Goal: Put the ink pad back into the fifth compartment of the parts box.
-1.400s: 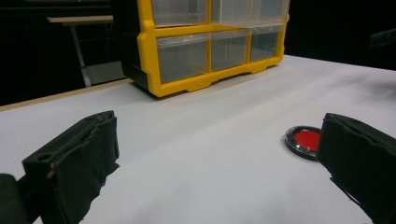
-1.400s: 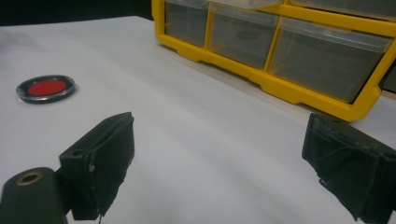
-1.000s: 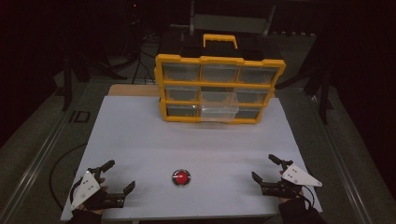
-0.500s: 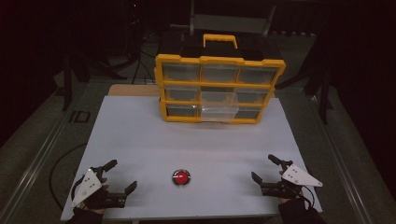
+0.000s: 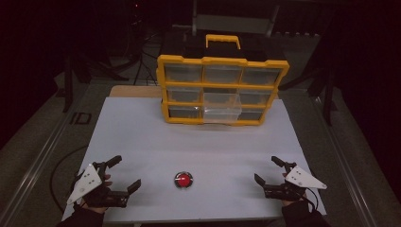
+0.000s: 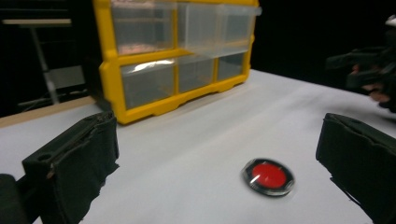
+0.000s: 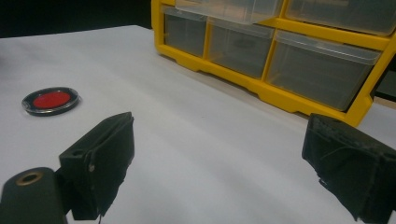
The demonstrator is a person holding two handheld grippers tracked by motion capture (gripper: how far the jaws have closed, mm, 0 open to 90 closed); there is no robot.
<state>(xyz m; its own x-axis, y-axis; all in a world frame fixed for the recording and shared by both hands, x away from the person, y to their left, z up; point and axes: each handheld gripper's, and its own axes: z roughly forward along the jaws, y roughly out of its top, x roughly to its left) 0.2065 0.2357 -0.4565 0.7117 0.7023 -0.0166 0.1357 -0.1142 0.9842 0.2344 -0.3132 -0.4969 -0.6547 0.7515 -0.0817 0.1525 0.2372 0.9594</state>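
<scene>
Left gripper [image 5: 124, 173]: near table edge, jaws wide apart, holding nothing; the left gripper view shows the red disc just ahead between them.
Right gripper [image 5: 270, 170]: near edge on the other side, jaws spread wide, nothing held.
Red disc [image 5: 183, 179]: flat on the white table [image 5: 142, 137], between both grippers, touching neither.
Yellow drawer cabinet [image 5: 222, 90]: far end of the table; one clear middle drawer [image 5: 221, 105] pulled out.
Drawer contents: cannot tell; the right gripper view shows a dark shape in one lower drawer [image 7: 242, 44].
</scene>
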